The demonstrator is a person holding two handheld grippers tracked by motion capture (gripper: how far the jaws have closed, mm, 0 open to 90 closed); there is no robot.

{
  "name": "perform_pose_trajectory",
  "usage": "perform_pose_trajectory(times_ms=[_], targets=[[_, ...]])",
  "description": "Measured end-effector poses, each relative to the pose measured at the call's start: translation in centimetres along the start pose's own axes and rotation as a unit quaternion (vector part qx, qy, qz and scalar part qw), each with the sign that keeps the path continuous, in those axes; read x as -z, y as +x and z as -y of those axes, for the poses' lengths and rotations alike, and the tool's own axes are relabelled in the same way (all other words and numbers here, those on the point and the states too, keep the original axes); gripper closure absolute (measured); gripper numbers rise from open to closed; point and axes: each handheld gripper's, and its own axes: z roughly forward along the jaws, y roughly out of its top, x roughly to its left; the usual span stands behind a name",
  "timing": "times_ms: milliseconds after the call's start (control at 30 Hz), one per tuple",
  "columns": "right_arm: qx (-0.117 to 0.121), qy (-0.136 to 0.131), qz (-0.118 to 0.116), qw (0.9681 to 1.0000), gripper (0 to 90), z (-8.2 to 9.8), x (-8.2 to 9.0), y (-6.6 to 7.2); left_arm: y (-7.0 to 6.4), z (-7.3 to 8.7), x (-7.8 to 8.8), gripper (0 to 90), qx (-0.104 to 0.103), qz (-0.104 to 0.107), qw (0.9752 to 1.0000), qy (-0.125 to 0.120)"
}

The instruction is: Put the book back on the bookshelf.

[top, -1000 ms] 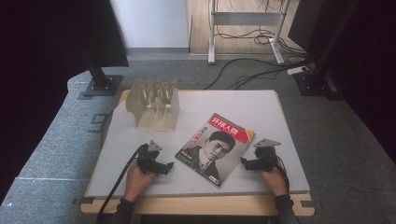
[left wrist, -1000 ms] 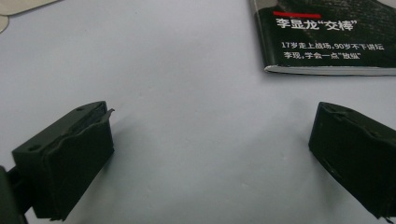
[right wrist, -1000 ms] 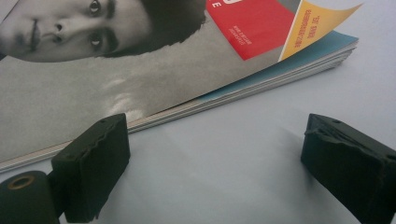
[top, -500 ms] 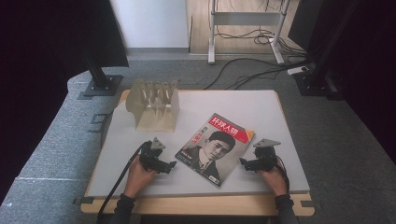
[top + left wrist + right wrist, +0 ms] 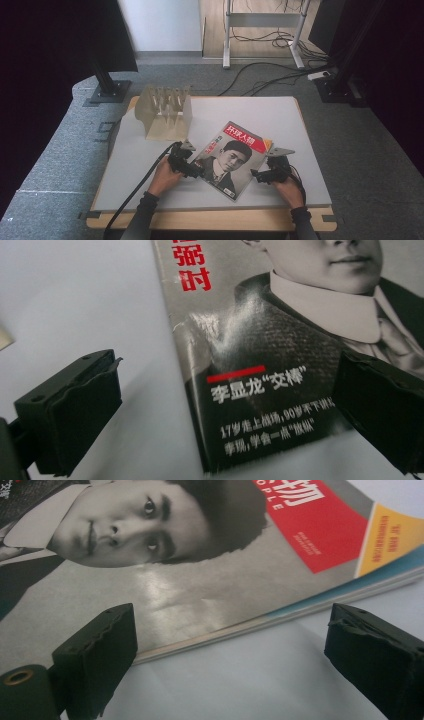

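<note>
The left gripper (image 5: 192, 171) is standing wide open at the spine edge of the magazine (image 5: 232, 157), holding nothing. In the left gripper view one jaw is hanging over the bare surface (image 5: 75, 300) and the other is already over the cover (image 5: 280, 340), so the edge is lying between them. The right gripper (image 5: 257, 176) is also wide open and empty; in the right gripper view the page edge of the magazine (image 5: 210, 600) is running just ahead of both jaws, not yet between them.

To do this step well, I think each gripper should be going low and flat, so that one jaw is sliding under the edge and the other is coming down on the cover. The right gripper needs to be moving forward a little more before closing. Closing both together would be keeping the thin magazine from bending or sliding away.

Counting: one magazine, between the two grippers; one beige rack (image 5: 165, 111), well beyond the left gripper; two grippers; one surface.
</note>
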Motion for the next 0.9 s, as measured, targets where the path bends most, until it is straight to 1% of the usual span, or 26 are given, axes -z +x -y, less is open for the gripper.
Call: perform_pose_trajectory(times_ms=[33, 67, 100, 133, 167, 233, 267, 300, 367, 400, 467, 500, 533, 567, 600, 633, 733, 767, 800, 833, 867, 900], targets=[[0.003, 0.002, -0.003, 1.0, 6.0, -0.1, -0.2, 0.3, -0.1, 0.0, -0.3, 0.0, 0.002, 0.007, 1.0, 0.001], [0.004, 0.004, -0.004, 1.0, 6.0, -0.1, -0.3, 0.4, -0.5, 0.0, -0.7, 0.0, 0.007, 0.028, 0.9996, 0.002], [0.003, 0.005, -0.006, 1.0, 6.0, -0.1, -0.4, 0.5, -0.8, 0.1, -0.8, 0.0, -0.002, 0.019, 0.9998, 0.002], [0.003, 0.005, -0.006, 1.0, 6.0, -0.1, -0.4, 0.5, -0.8, 0.1, -0.8, 0.0, -0.002, 0.019, 0.9998, 0.002], [-0.001, 0.005, -0.01, 0.9999, 6.2, -0.1, -0.6, 0.5, -1.1, 0.1, -0.8, 0.0, -0.011, 0.018, 0.9998, 0.005], [-0.001, 0.004, -0.012, 0.9999, 6.3, -0.2, -0.7, 0.6, -1.6, 0.1, -0.7, 0.0, -0.009, 0.032, 0.9994, 0.004], [0.003, 0.002, -0.017, 0.9999, 5.8, -0.2, -0.8, 0.7, -2.0, 0.1, -0.7, 0.0, -0.016, 0.017, 0.9997, 0.01], [0.003, 0.003, -0.017, 0.9998, 4.0, -0.3, -0.9, 0.8, -2.2, 0.2, -0.7, 0.0, -0.013, 0.013, 0.9998, 0.008], [0.004, 0.006, -0.017, 0.9998, 1.6, -0.4, -1.1, 1.0, -2.5, 0.4, -0.7, 0.0, -0.012, 0.012, 0.9998, 0.006], [0.004, 0.005, -0.015, 0.9999, 1.2, -0.4, -1.2, 0.9, -2.5, 0.4, -0.7, 0.0, -0.012, 0.012, 0.9998, 0.006], [0.005, 0.005, -0.016, 0.9999, 1.2, -0.5, -1.3, 0.9, -3.0, 0.6, -0.5, 0.0, -0.012, 0.01, 0.9999, 0.006], [0.003, 0.005, -0.015, 0.9999, 1.2, -0.5, -1.3, 0.8, -3.3, 0.7, -0.5, 0.0, -0.014, 0.011, 0.9998, 0.006], [0.003, 0.006, -0.012, 0.9999, 0.8, -0.7, -1.5, 0.7, -3.9, 1.0, -0.2, 0.0, -0.02, 0.016, 0.9996, 0.011], [0.003, 0.006, -0.012, 0.9999, 0.8, -0.7, -1.5, 0.7, -3.9, 1.0, -0.2, 0.0, -0.02, 0.016, 0.9996, 0.011], [0.004, 0.007, -0.01, 0.9999, 0.5, -0.7, -1.5, 0.6, -4.3, 1.1, -0.1, 0.0, -0.024, 0.021, 0.9994, 0.015], [0.002, 0.006, -0.011, 0.9999, 0.4, -0.8, -1.7, 0.5, -5.0, 1.4, 0.2, 0.0, -0.033, 0.028, 0.9988, 0.021], [0.004, 0.007, -0.013, 0.9999, 0.0, -1.1, -2.0, 0.2, -5.9, 1.7, 0.6, 0.0, -0.049, 0.036, 0.9978, 0.024], [0.004, 0.006, -0.013, 0.9999, 0.0, -1.1, -2.1, 0.1, -5.9, 1.8, 0.8, 0.0, -0.056, 0.04, 0.9973, 0.024], [0.005, 0.009, -0.014, 0.9999, 0.0, -1.2, -2.1, 0.1, -5.8, 1.8, 1.0, 0.0, -0.057, 0.049, 0.9969, 0.022], [0.005, 0.011, -0.014, 0.9998, 0.0, -1.2, -2.1, 0.0, -5.8, 1.8, 1.0, 0.0, -0.057, 0.049, 0.9969, 0.022], [0.005, 0.013, -0.015, 0.9998, 0.0, -1.3, -2.1, 0.0, -5.0, 1.6, 1.4, 0.0, -0.048, 0.044, 0.9977, 0.018], [0.007, 0.014, -0.015, 0.9998, 0.0, -1.3, -2.1, 0.0, -4.5, 1.5, 1.7, 0.0, -0.05, 0.025, 0.9984, 0.012]])
